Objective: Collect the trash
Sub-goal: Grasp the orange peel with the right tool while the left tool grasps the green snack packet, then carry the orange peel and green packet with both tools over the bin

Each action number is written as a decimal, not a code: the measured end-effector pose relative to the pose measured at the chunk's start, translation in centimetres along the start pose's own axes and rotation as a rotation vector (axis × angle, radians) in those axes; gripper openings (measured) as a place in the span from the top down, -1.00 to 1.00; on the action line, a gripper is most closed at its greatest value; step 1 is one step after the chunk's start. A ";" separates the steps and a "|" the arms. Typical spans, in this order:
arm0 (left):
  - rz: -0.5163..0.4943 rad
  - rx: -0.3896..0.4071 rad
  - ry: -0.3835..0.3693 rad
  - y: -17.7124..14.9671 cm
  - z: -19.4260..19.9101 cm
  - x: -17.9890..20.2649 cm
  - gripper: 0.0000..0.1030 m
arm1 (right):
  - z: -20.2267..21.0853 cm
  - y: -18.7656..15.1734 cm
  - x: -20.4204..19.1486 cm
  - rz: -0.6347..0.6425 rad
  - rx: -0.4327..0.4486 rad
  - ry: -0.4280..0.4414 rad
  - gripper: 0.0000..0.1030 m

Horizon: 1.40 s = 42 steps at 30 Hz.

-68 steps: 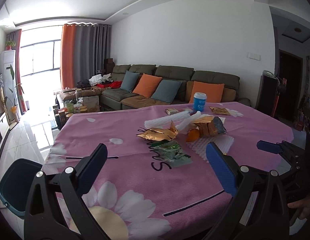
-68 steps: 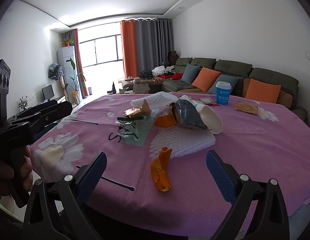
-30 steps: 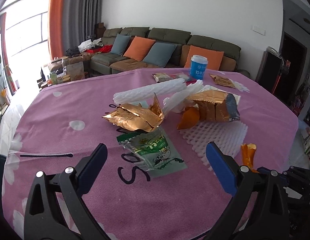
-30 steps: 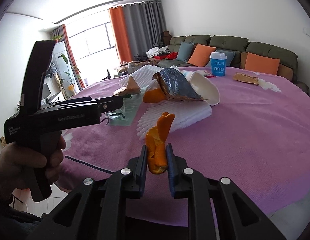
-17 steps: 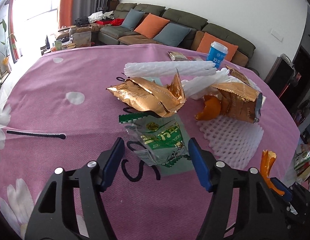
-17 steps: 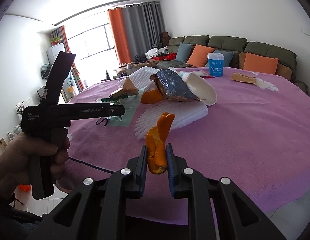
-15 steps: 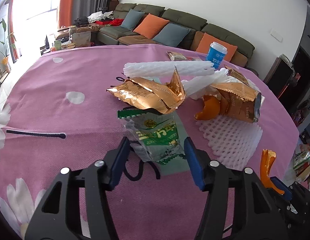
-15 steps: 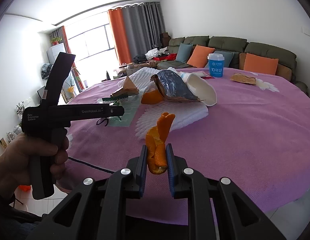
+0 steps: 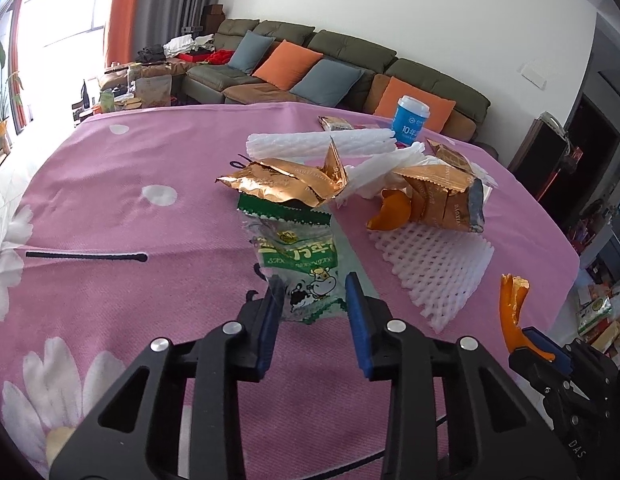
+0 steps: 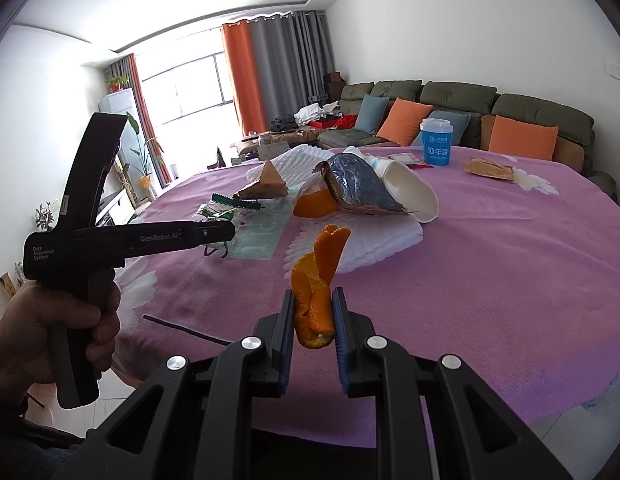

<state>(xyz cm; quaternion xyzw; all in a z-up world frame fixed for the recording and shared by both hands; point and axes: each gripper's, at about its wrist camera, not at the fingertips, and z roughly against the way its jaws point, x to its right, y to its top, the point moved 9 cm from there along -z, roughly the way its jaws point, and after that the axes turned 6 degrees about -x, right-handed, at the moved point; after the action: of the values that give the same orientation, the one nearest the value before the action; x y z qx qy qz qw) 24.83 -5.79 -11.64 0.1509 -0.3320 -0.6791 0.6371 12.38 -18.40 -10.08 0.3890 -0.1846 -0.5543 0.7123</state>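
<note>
My left gripper (image 9: 313, 298) has its jaws closed in on the near end of a green and clear snack wrapper (image 9: 300, 256), which stands crumpled up off the pink tablecloth (image 9: 110, 184). My right gripper (image 10: 313, 320) is shut on an orange peel (image 10: 315, 280) and holds it above the table's near edge; the peel also shows in the left wrist view (image 9: 513, 308). Behind the wrapper lie a gold foil bag (image 9: 286, 184), a second gold bag (image 9: 441, 196), another orange peel (image 9: 389, 212) and white foam nets (image 9: 429, 264).
A blue paper cup (image 9: 409, 124) and small wrappers (image 9: 335, 122) stand at the far side of the table. A sofa with cushions (image 9: 302, 68) is behind it. My left hand and its gripper body (image 10: 110, 236) show at the left of the right wrist view.
My left gripper moved down and forward to the green wrapper and its jaws closed on it, lifting and crumpling it. My right gripper shut on the orange peel and holds it up.
</note>
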 end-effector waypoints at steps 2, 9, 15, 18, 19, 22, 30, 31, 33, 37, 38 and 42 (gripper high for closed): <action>-0.007 0.018 0.003 -0.1 0.9 0.0 0.38 | 0.1 0.1 -0.2 0.005 0.004 0.000 0.68; -0.014 0.069 0.017 -0.6 4.5 -1.3 0.38 | 0.6 1.0 -1.4 0.032 0.028 0.012 0.68; -0.023 0.129 0.039 -1.2 8.0 -2.2 0.38 | 0.9 2.2 -2.9 0.060 0.053 0.033 0.68; -0.024 0.157 0.048 -1.3 9.5 -2.5 0.38 | 1.0 3.0 -3.6 0.072 0.069 0.046 0.68; -0.024 0.165 0.049 -1.4 10.0 -2.6 0.38 | 1.1 3.3 -3.9 0.078 0.076 0.048 0.68; -0.027 0.197 0.058 -1.4 11.3 -2.9 0.38 | 1.3 4.1 -4.7 0.094 0.095 0.058 0.68; -0.029 0.274 0.105 -1.5 14.8 -5.0 0.38 | 1.2 6.7 -7.7 0.138 0.135 0.118 0.68; -0.026 0.283 0.114 -1.5 15.2 -5.4 0.38 | 1.0 7.2 -8.3 0.149 0.138 0.128 0.68; -0.015 0.299 0.137 -1.4 16.0 -6.4 0.38 | 0.4 7.9 -9.5 0.168 0.139 0.158 0.68; 0.020 0.320 0.188 -1.5 17.7 -9.2 0.38 | -1.3 9.1 -12.6 0.212 0.128 0.228 0.68; 0.029 0.325 0.205 -1.5 18.1 -9.9 0.38 | -1.7 9.4 -13.3 0.221 0.122 0.247 0.68; 0.074 0.337 0.264 -2.2 19.9 -13.4 0.38 | -3.7 10.2 -16.8 0.272 0.095 0.312 0.68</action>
<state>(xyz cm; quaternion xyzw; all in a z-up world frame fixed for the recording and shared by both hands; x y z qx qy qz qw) 12.54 12.23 -1.34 0.3306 -0.3595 -0.5645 0.6654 16.19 -0.63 -1.87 0.4746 -0.1489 -0.3766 0.7815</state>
